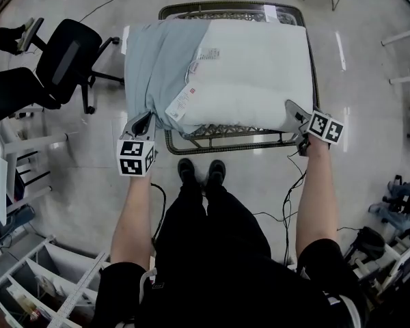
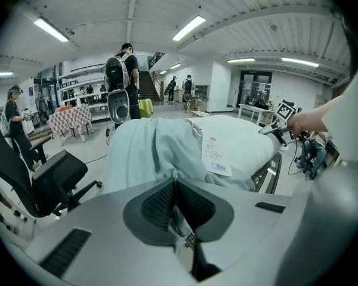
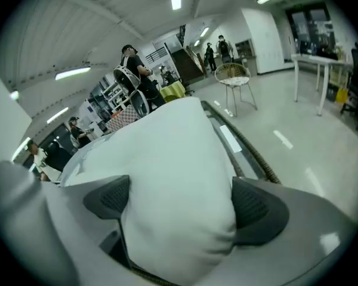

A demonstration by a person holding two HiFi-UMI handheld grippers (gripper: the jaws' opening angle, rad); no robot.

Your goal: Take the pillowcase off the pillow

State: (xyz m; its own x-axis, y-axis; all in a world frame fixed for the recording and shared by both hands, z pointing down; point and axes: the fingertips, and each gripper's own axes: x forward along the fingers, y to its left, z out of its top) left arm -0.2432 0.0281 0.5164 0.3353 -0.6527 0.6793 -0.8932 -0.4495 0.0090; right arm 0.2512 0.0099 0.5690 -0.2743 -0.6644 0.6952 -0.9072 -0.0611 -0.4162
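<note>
with the left gripper (image 1: 143,122) shut on the pillowcase (image 1: 154,67) covering the left half of the pillow (image 1: 260,74), and the right gripper (image 1: 295,113) wide open around that pillow's near right corner, not pinching, a tug could drag the unanchored pillow along.

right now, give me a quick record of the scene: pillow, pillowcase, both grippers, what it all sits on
pillow: white, lying flat, right part bare
pillowcase: pale blue, bunched over the pillow's left part
left gripper: shut on the pillowcase's near edge
right gripper: jaws wide apart, the pillow's near right corner between them
table: dark frame, rim showing around the pillow
task state: pillowcase partly off
</note>
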